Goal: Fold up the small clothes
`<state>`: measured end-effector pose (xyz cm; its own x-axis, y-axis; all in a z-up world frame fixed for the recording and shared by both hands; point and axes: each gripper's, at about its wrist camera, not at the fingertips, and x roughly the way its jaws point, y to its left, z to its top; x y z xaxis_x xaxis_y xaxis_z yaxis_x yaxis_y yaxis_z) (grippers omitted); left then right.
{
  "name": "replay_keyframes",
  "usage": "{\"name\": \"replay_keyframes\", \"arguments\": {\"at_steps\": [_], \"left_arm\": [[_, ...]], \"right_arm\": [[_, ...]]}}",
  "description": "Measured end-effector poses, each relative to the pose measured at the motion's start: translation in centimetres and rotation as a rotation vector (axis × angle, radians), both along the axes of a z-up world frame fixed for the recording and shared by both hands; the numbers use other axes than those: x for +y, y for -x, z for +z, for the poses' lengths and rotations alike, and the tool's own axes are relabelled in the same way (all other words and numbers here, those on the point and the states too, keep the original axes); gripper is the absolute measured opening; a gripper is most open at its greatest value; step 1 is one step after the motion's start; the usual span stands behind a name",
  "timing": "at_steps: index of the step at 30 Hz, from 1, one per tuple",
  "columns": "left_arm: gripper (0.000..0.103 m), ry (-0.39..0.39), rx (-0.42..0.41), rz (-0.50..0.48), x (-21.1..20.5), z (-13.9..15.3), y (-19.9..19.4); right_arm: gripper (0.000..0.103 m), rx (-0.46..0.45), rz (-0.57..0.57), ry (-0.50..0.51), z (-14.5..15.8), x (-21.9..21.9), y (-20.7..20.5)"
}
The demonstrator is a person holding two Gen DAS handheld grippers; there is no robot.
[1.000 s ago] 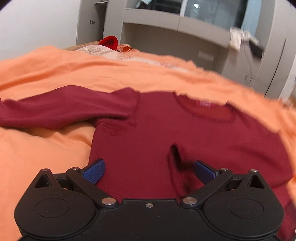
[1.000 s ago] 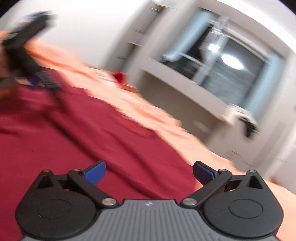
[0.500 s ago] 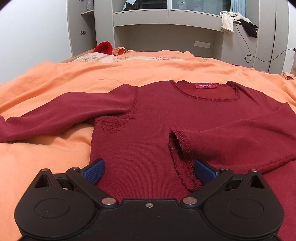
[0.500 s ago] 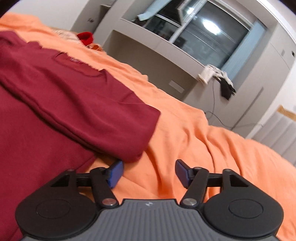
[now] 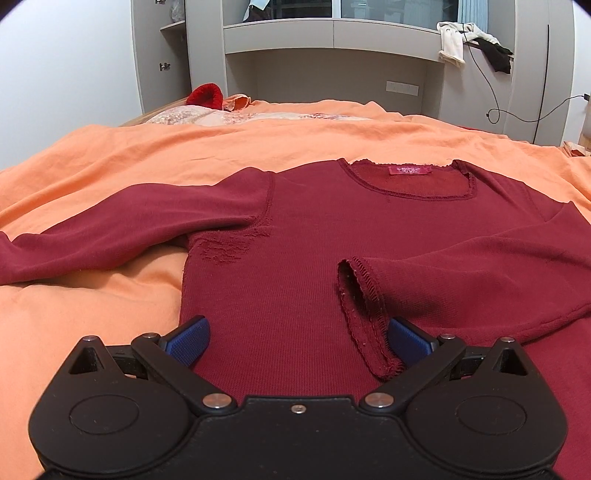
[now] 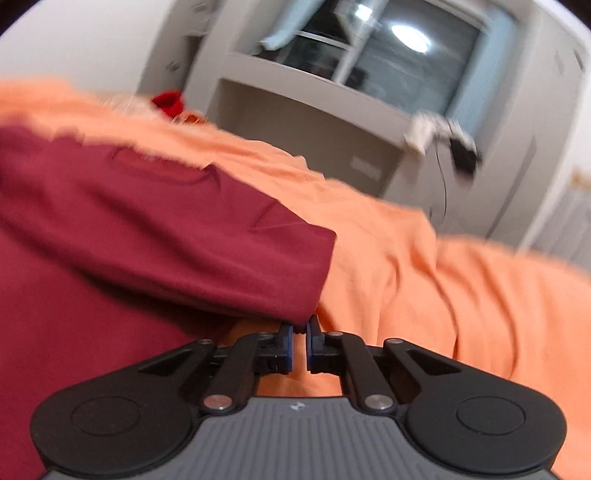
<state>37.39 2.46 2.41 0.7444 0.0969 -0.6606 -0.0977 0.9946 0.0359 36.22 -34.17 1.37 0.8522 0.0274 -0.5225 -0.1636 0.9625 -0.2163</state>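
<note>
A dark red long-sleeved top (image 5: 325,236) lies flat on the orange bedspread (image 5: 184,155), neck away from me. Its right sleeve is folded across the body, with the cuff (image 5: 364,314) near the middle. Its left sleeve (image 5: 110,229) stretches out to the left. My left gripper (image 5: 297,334) is open and empty, low over the top's lower body, its right pad beside the cuff. My right gripper (image 6: 300,338) is shut at the folded edge of the top (image 6: 155,240). The view is blurred, and I cannot tell whether cloth is pinched.
Grey cabinets and a shelf (image 5: 332,33) stand behind the bed. A red cloth (image 5: 205,96) and a patterned blanket (image 5: 236,118) lie at the bed's far side. Clothes (image 5: 469,40) hang on the shelf at the right, with a cable below.
My right gripper has closed from half open to shut at the top's folded right edge, and its view has swung and blurred. The left gripper has stayed open in place.
</note>
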Motion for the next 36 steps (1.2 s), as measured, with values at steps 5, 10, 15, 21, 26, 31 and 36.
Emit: {"name": "replay_keyframes", "arguments": {"at_steps": [5,10,15,21,26,31,36], "left_arm": [[0.103,-0.002,0.002,-0.006,0.1,0.0,0.0],[0.103,0.021,-0.009,-0.017,0.4,0.3,0.3],[0.102,0.111,-0.077,0.007,2.5,1.5,1.2],[0.102,0.133,-0.194,0.185,7.9,3.2,3.0],[0.102,0.186,-0.217,0.402,15.2,3.6,4.9],[0.102,0.247,-0.242,0.588,21.6,3.4,7.1],[0.102,0.352,-0.307,0.631,26.1,3.4,7.5]], "right_arm": [[0.006,0.059,-0.026,-0.1,-0.8,-1.1,-0.7],[0.007,0.051,-0.032,-0.097,-0.7,-1.2,-0.5],[0.028,0.056,-0.036,-0.119,-0.2,-1.5,0.0],[0.07,0.048,-0.031,-0.157,1.1,-2.1,1.4],[0.1,0.019,0.002,-0.24,2.4,-2.2,3.4],[0.103,-0.021,0.085,-0.358,3.5,-1.2,4.9],[0.103,-0.021,0.192,-0.527,4.1,-0.1,5.8]]}}
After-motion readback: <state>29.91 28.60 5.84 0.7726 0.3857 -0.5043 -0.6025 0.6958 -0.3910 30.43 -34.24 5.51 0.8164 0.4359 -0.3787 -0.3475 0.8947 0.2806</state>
